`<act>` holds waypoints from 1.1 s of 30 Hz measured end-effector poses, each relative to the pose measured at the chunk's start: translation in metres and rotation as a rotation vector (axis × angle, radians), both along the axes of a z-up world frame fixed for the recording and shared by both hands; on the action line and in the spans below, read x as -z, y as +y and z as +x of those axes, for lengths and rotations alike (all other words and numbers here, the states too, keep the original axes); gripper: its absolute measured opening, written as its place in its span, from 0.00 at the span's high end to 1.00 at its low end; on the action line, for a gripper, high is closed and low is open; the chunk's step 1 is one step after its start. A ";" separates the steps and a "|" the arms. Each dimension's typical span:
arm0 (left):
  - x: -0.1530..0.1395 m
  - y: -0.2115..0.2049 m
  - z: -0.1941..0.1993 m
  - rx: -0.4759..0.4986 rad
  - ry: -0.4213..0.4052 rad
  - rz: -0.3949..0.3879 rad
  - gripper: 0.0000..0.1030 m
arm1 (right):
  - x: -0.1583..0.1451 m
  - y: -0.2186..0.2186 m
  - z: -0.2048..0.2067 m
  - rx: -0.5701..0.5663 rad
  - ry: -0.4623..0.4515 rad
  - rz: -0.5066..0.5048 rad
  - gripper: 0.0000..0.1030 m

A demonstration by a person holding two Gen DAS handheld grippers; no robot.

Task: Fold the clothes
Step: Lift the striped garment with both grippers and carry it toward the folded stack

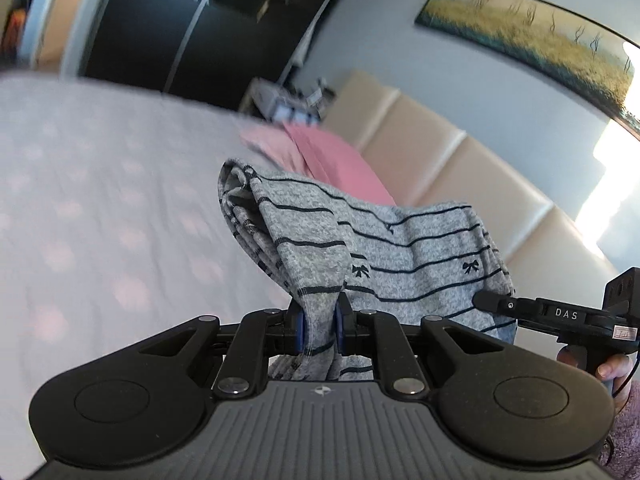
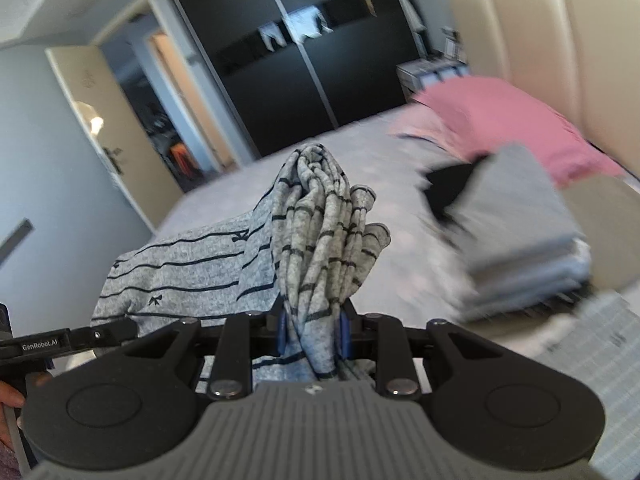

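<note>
Both the left gripper (image 1: pixel 319 326) and right gripper (image 2: pixel 313 334) pinch the grey striped garment (image 1: pixel 416 248), jaws nearly closed on bunched edges, holding it spread above the bed (image 1: pixel 100 200) for folding.

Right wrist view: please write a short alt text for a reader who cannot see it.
The right gripper clamps a bunched grey striped garment above a bed. To the right lies a stack of folded clothes, with a pink pillow behind.

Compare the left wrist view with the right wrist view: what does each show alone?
Left wrist only: the wide framed landscape painting.

Right wrist only: the stack of folded clothes on the bed and the open doorway.

Both: the grey striped garment clamped in the left tongs and right tongs, the pink pillow, the black wardrobe.
</note>
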State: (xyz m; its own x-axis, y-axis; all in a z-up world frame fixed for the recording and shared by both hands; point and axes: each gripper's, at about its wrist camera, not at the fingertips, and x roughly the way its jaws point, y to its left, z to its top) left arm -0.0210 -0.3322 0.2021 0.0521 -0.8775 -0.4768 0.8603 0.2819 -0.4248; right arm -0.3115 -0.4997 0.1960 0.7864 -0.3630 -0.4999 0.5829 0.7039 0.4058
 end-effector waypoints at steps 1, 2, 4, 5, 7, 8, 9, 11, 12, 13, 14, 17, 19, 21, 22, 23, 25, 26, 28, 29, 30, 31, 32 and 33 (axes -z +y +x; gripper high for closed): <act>-0.009 0.004 0.010 -0.018 -0.024 -0.009 0.88 | -0.003 0.000 0.013 -0.014 -0.022 -0.008 0.74; -0.017 0.008 0.019 -0.034 -0.049 -0.020 0.88 | -0.006 0.001 0.026 -0.027 -0.045 -0.016 0.74; -0.028 0.018 0.032 -0.051 -0.102 -0.039 0.88 | -0.007 0.005 0.048 -0.054 -0.068 -0.020 0.74; -0.030 0.023 0.038 -0.059 -0.115 -0.037 0.88 | -0.005 0.008 0.058 -0.068 -0.072 -0.017 0.74; -0.021 0.034 0.048 -0.079 -0.107 -0.009 0.88 | -0.002 0.015 0.077 -0.095 -0.080 -0.011 0.74; -0.013 0.041 0.051 -0.086 -0.101 0.003 0.88 | 0.001 0.018 0.085 -0.109 -0.082 -0.008 0.74; -0.002 0.048 0.052 -0.089 -0.094 0.019 0.88 | 0.010 0.024 0.091 -0.123 -0.070 0.000 0.74; 0.025 0.062 0.053 -0.086 -0.078 0.061 0.88 | 0.029 0.035 0.101 -0.150 -0.047 0.016 0.74; 0.040 0.070 0.052 -0.081 -0.070 0.084 0.88 | 0.043 0.040 0.102 -0.159 -0.036 0.028 0.74; 0.055 0.076 0.050 -0.074 -0.060 0.109 0.88 | 0.058 0.046 0.103 -0.167 -0.023 0.042 0.74; 0.071 0.083 0.048 -0.065 -0.047 0.136 0.88 | 0.074 0.053 0.101 -0.174 -0.003 0.060 0.74; 0.114 0.107 0.041 -0.033 0.004 0.203 0.88 | 0.119 0.074 0.090 -0.193 0.063 0.115 0.74; 0.138 0.124 0.034 -0.014 0.035 0.238 0.88 | 0.142 0.086 0.080 -0.203 0.096 0.147 0.74; 0.157 0.135 0.028 0.001 0.065 0.265 0.88 | 0.160 0.097 0.070 -0.210 0.122 0.176 0.74; 0.166 0.141 0.027 0.005 0.078 0.273 0.88 | 0.169 0.102 0.065 -0.214 0.135 0.191 0.74; 0.174 0.146 0.027 0.008 0.089 0.282 0.88 | 0.178 0.107 0.061 -0.217 0.148 0.206 0.74; 0.191 0.154 0.028 0.012 0.111 0.300 0.88 | 0.194 0.113 0.057 -0.214 0.173 0.234 0.74; 0.200 0.155 0.028 0.013 0.121 0.311 0.88 | 0.202 0.115 0.057 -0.212 0.189 0.246 0.74; 0.216 0.159 0.027 0.015 0.136 0.331 0.88 | 0.216 0.119 0.058 -0.214 0.216 0.251 0.74; 0.222 0.155 0.029 0.018 0.136 0.338 0.88 | 0.222 0.120 0.059 -0.217 0.228 0.249 0.74; 0.227 0.151 0.030 0.022 0.137 0.349 0.88 | 0.229 0.122 0.059 -0.219 0.241 0.249 0.74; 0.233 0.148 0.030 0.027 0.138 0.361 0.88 | 0.236 0.122 0.059 -0.219 0.255 0.254 0.74; 0.238 0.149 0.030 0.032 0.138 0.373 0.88 | 0.244 0.121 0.058 -0.219 0.273 0.256 0.74; 0.244 0.149 0.030 0.034 0.136 0.387 0.88 | 0.251 0.118 0.062 -0.218 0.294 0.259 0.74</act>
